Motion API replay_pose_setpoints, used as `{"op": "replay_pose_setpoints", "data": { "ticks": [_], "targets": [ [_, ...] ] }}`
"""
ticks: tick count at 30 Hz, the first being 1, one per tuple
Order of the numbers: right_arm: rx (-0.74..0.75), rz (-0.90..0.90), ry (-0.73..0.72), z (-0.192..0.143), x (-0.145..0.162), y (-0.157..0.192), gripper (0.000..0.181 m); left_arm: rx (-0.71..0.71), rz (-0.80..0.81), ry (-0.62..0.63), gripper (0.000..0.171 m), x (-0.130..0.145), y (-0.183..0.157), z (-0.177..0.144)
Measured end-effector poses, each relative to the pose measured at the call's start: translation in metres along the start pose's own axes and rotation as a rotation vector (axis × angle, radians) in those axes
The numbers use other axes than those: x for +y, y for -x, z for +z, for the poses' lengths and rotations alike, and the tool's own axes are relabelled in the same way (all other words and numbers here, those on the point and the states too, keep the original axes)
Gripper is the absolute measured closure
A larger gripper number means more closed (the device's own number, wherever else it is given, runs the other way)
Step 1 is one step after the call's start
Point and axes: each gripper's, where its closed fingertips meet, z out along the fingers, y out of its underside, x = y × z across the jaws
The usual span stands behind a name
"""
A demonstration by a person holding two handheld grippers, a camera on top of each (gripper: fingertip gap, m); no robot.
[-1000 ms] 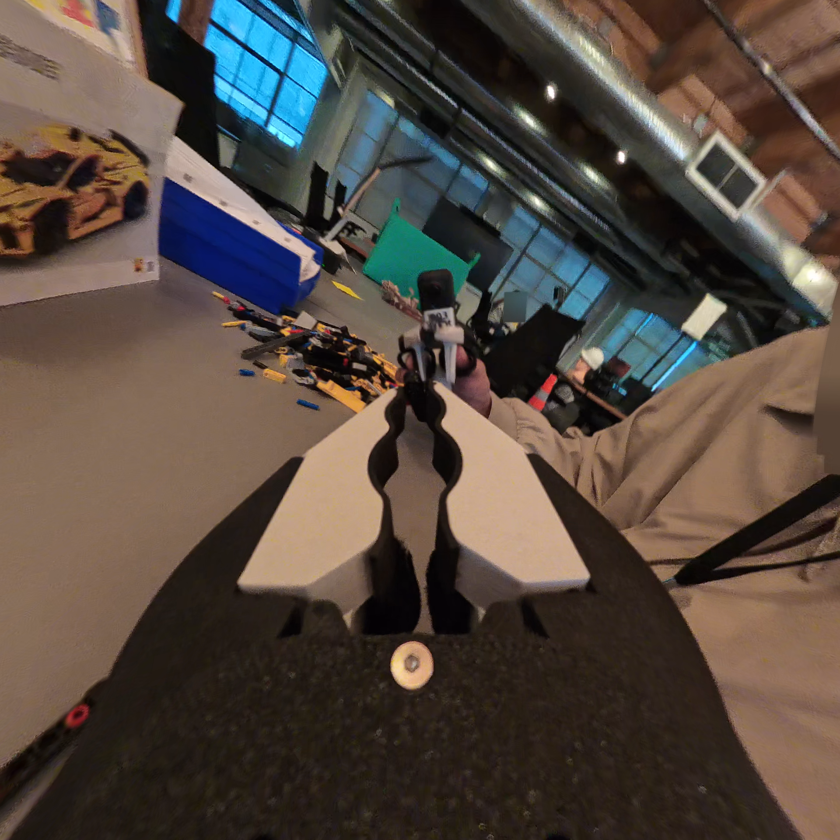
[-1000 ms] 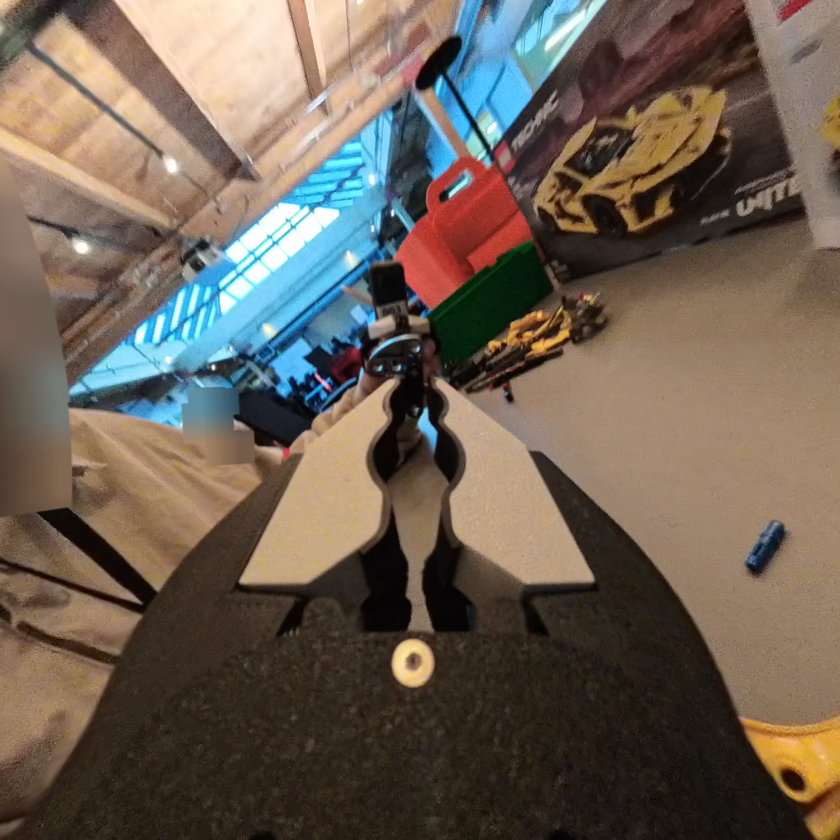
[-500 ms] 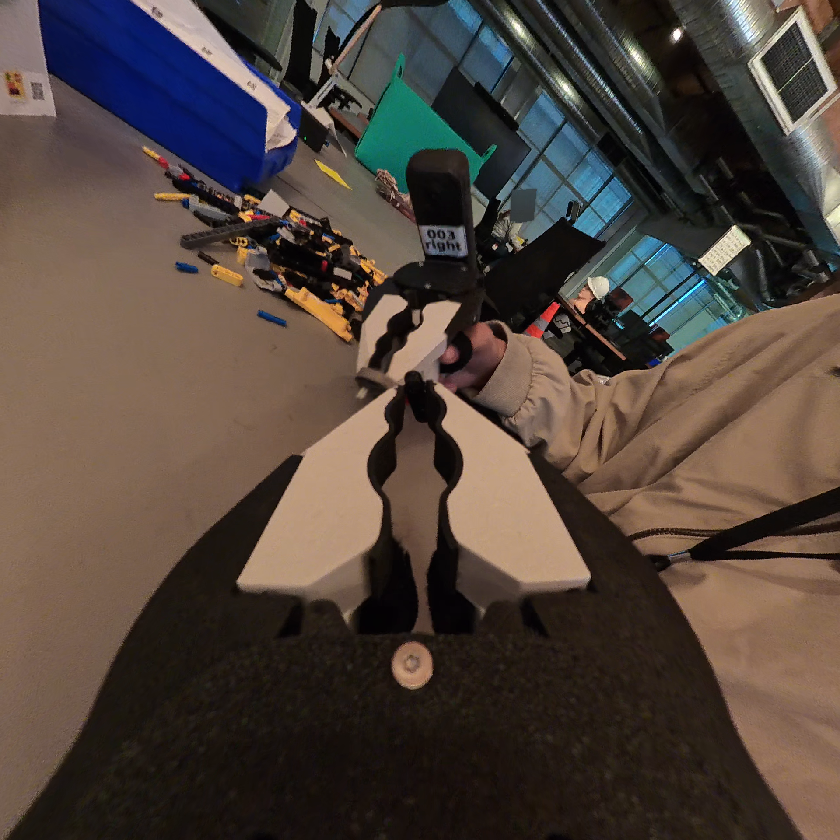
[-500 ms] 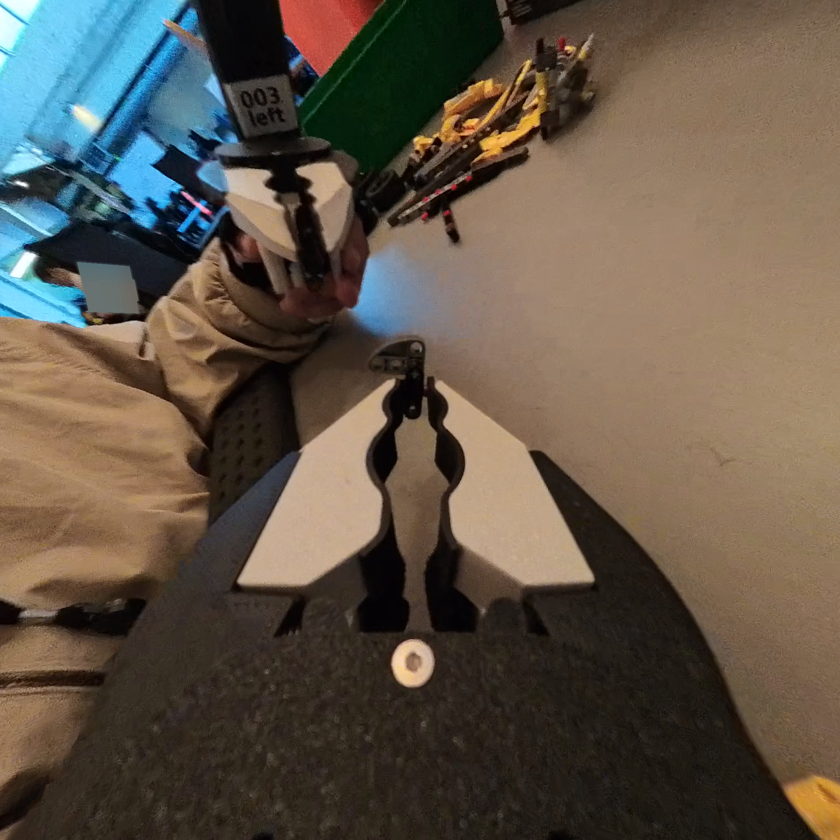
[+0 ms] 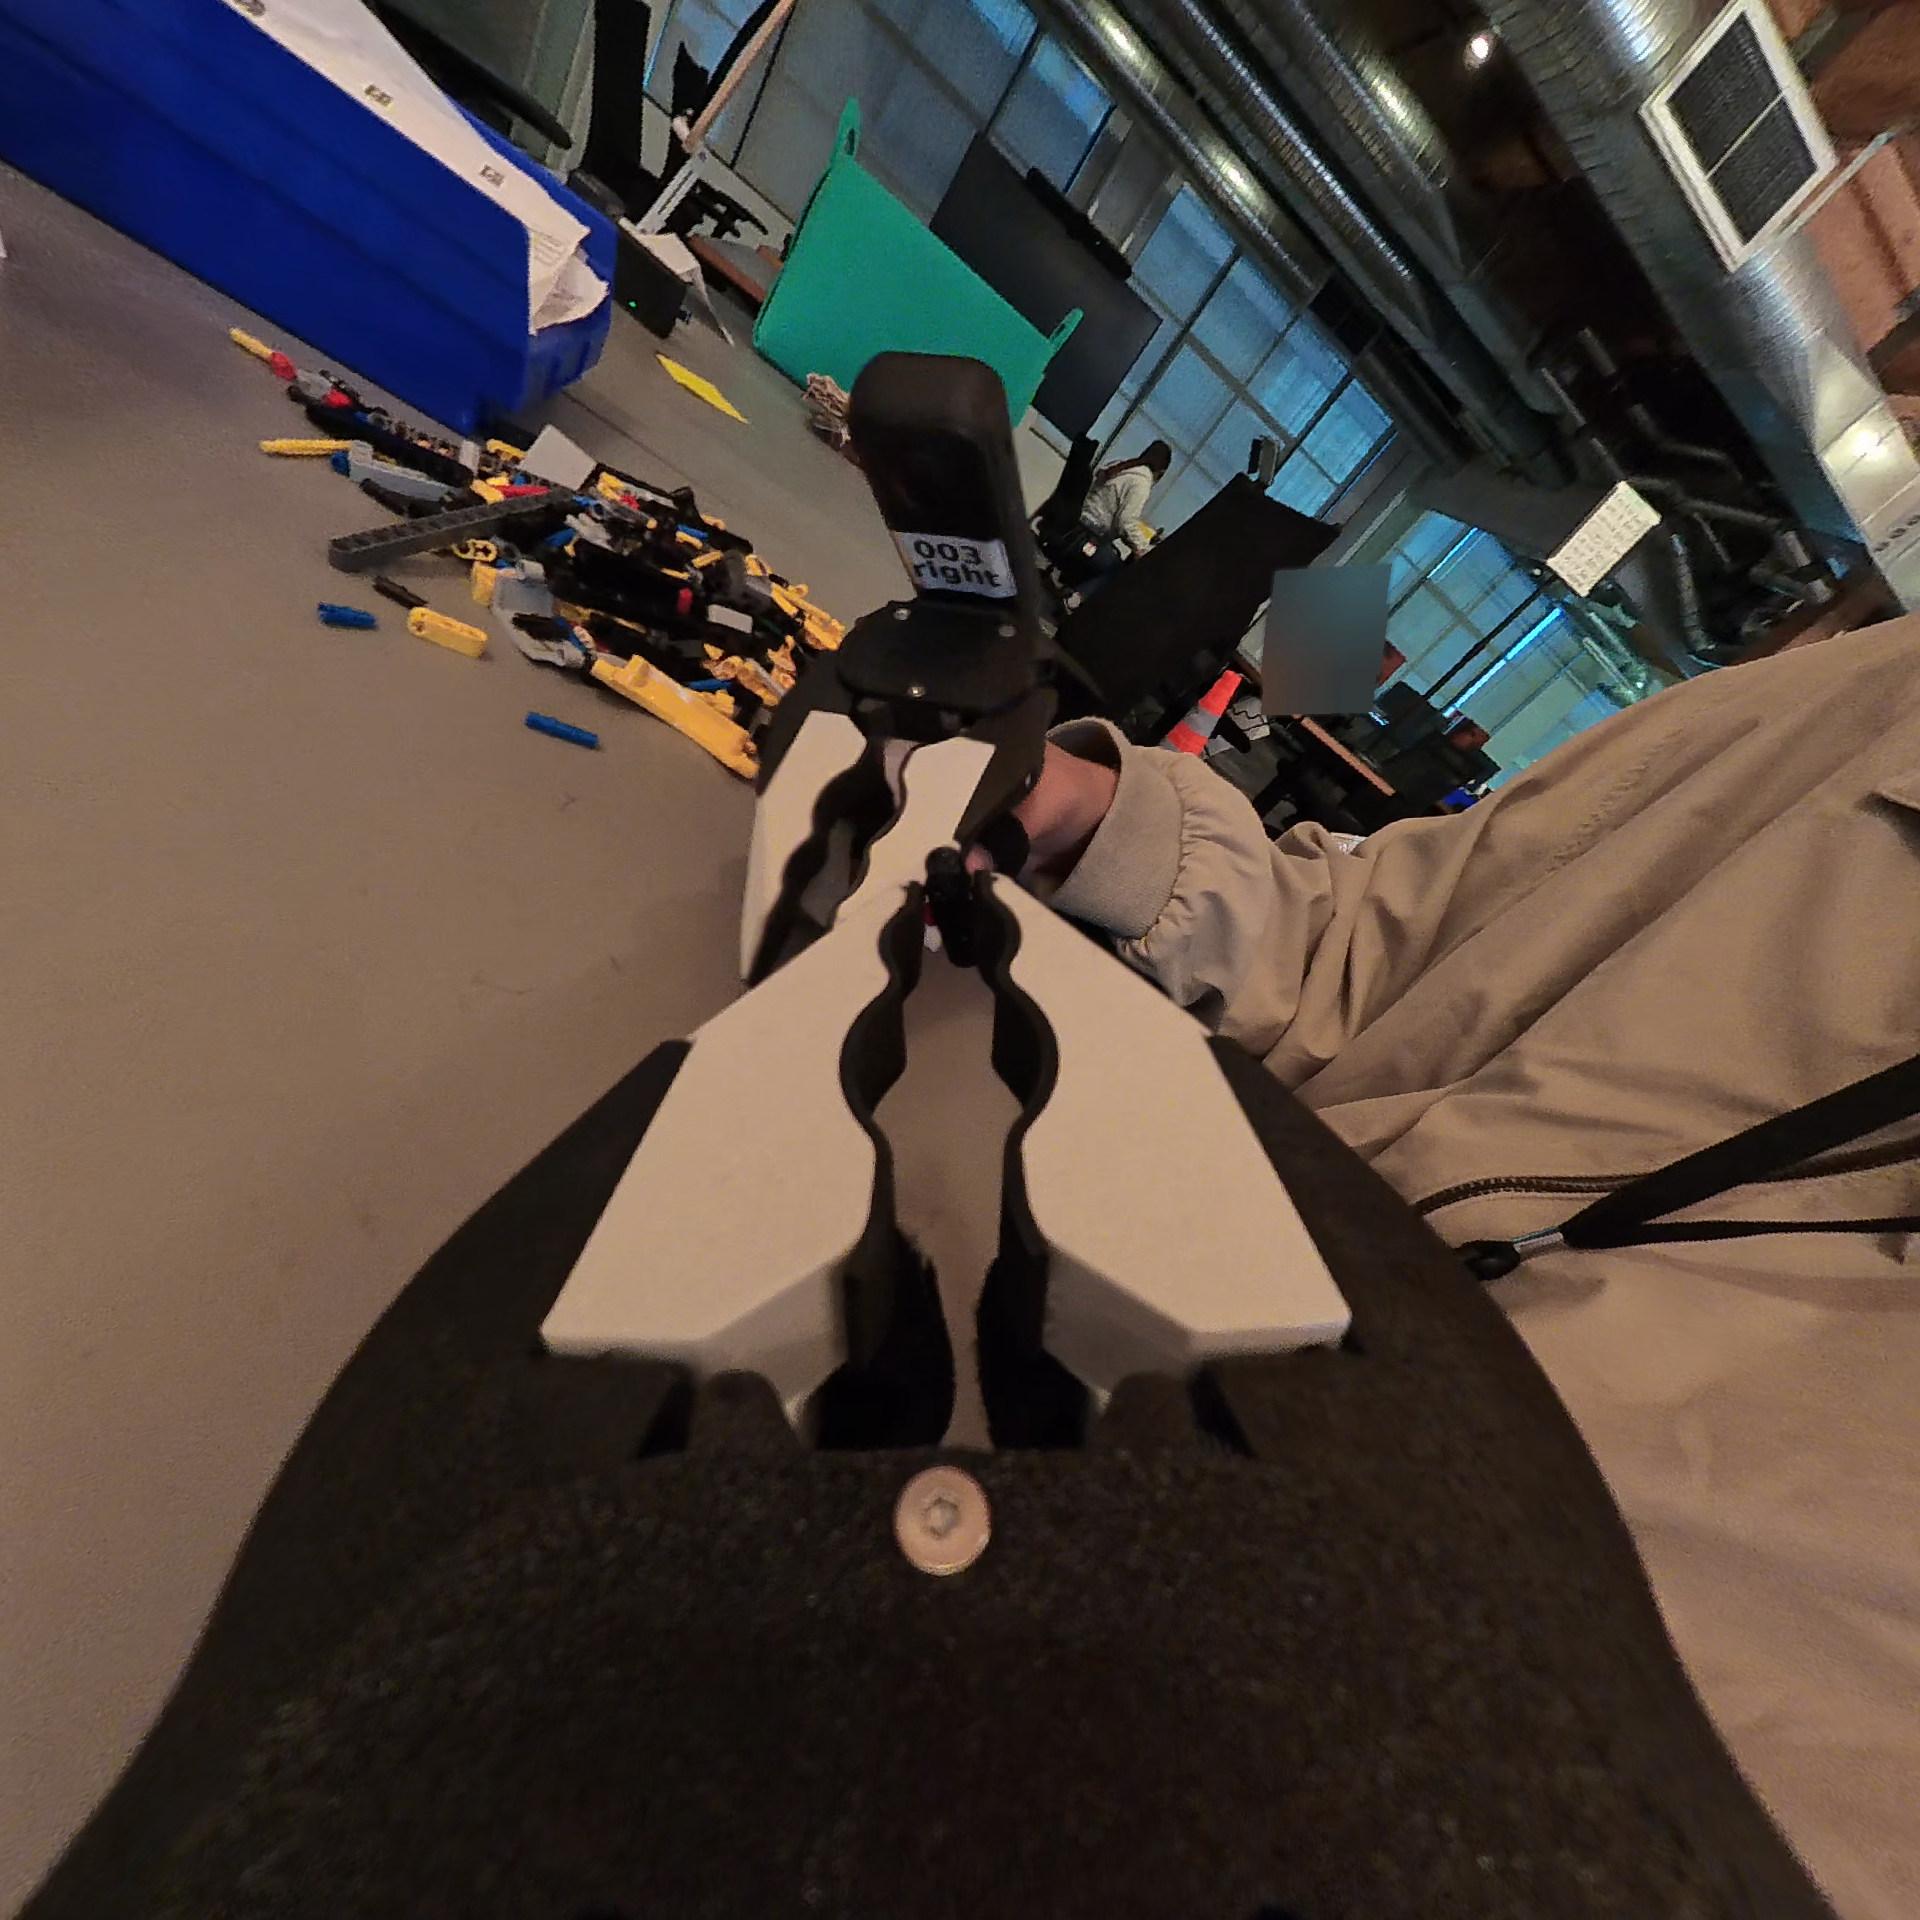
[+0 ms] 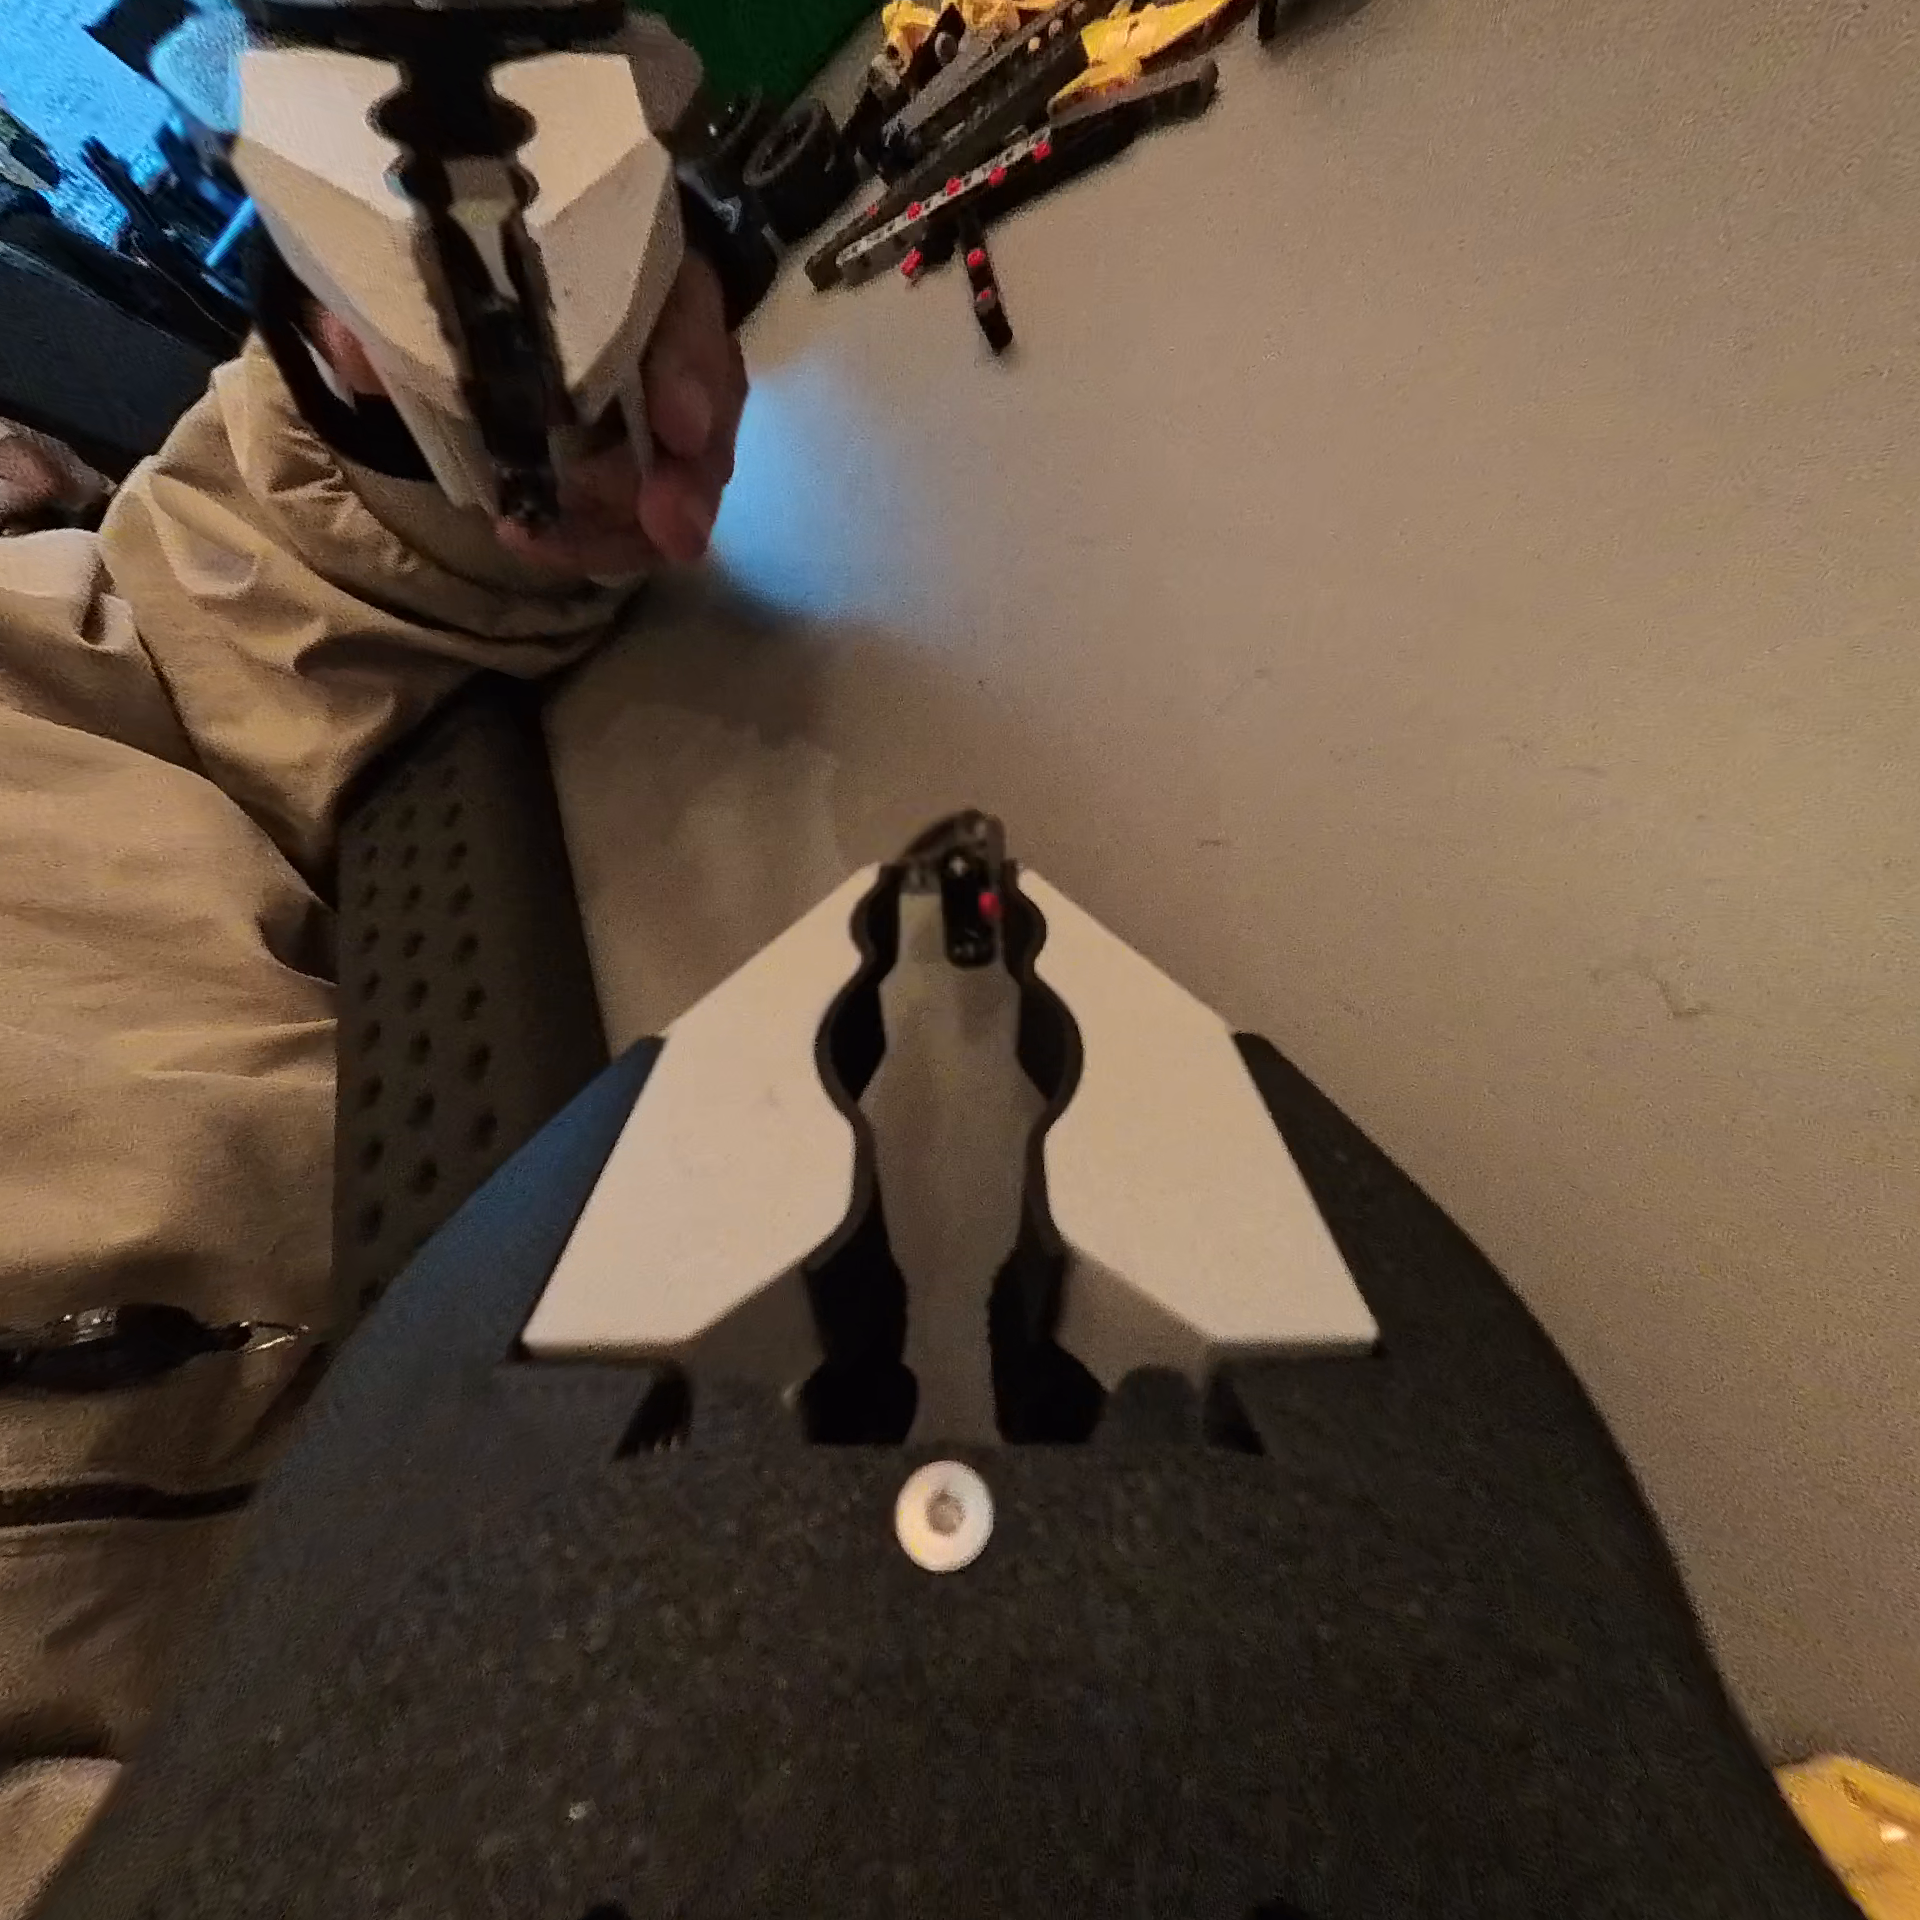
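Note:
My left gripper [image 5: 951,927] is shut on a small black building piece [image 5: 943,871] with a red spot, held above the grey table [image 5: 312,987]. My right gripper [image 6: 956,883] is shut on a small dark piece with a red pin [image 6: 964,920], low over the table [image 6: 1455,727]. The two grippers face each other at close range. The right gripper also shows in the left wrist view [image 5: 831,873], just beyond my left tips. The left gripper shows in the right wrist view [image 6: 516,488], up at the left, with its black piece [image 6: 499,332] between its fingers.
A pile of black and yellow building parts [image 5: 623,592] lies in front of a blue bin [image 5: 260,208], with a loose blue pin [image 5: 561,729] nearby. A black beam with red pins [image 6: 935,208] lies at the far side. A person's beige sleeve [image 5: 1455,987] is at the right.
Both grippers have tilted down toward the table and drawn closer together. Each looms larger in the other's view. Both have stayed shut on their small pieces.

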Motion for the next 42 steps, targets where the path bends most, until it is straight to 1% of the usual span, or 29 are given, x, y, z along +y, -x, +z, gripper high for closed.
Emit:
{"op": "replay_pose_setpoints", "data": {
  "ticks": [1, 2, 4, 6, 7, 9, 12, 18, 19, 20, 23, 27, 29, 31, 34, 42],
  "targets": [
    [-0.015, 0.006, -0.024, -0.002, -0.004, 0.002, 0.155, 0.004, 0.011, 0.000, 0.163, 0.000, -0.002, 0.001],
    [-0.038, 0.004, -0.064, -0.005, -0.010, 0.006, 0.152, 0.012, 0.025, -0.005, 0.163, 0.000, -0.004, 0.001],
    [-0.115, -0.026, -0.202, -0.014, -0.033, 0.025, 0.145, 0.031, 0.058, -0.028, 0.163, -0.002, -0.010, 0.003],
    [-0.244, -0.042, -0.322, -0.023, -0.053, 0.055, 0.146, 0.029, 0.074, -0.027, 0.163, -0.001, -0.011, 0.008],
    [-0.273, -0.042, -0.344, -0.023, -0.058, 0.063, 0.148, 0.027, 0.077, -0.022, 0.163, 0.000, -0.011, 0.010],
    [-0.270, -0.037, -0.323, -0.018, -0.056, 0.064, 0.154, 0.024, 0.077, -0.015, 0.163, 0.002, -0.011, 0.013],
    [-0.286, -0.041, -0.336, -0.020, -0.058, 0.067, 0.162, 0.028, 0.070, -0.009, 0.163, 0.004, -0.011, 0.017],
    [-0.270, -0.038, -0.282, -0.014, -0.049, 0.064, 0.164, 0.034, 0.068, -0.003, 0.163, 0.006, -0.013, 0.021],
    [-0.293, -0.044, -0.283, -0.015, -0.050, 0.068, 0.173, 0.035, 0.073, -0.002, 0.163, 0.006, -0.014, 0.021],
    [-0.292, -0.055, -0.287, -0.016, -0.050, 0.070, 0.175, 0.033, 0.083, 0.000, 0.163, 0.006, -0.014, 0.020],
    [-0.296, -0.094, -0.308, -0.021, -0.053, 0.072, 0.175, 0.031, 0.149, 0.034, 0.163, 0.008, -0.020, 0.018],
    [-0.334, -0.122, -0.263, -0.020, -0.047, 0.077, 0.175, 0.009, 0.264, 0.105, 0.163, 0.016, -0.023, 0.017],
    [-0.315, -0.137, -0.279, -0.019, -0.050, 0.076, 0.175, -0.016, 0.288, 0.095, 0.163, 0.014, -0.021, 0.016],
    [-0.318, -0.083, -0.289, -0.018, -0.053, 0.073, 0.175, -0.056, 0.318, 0.066, 0.163, 0.010, -0.019, 0.017],
    [-0.338, -0.058, -0.319, -0.023, -0.054, 0.073, 0.175, -0.066, 0.319, 0.067, 0.163, 0.010, -0.021, 0.021],
    [-0.344, -0.027, -0.319, -0.023, -0.055, 0.072, 0.175, -0.074, 0.297, 0.065, 0.162, 0.010, -0.020, 0.022]
  ]
}}
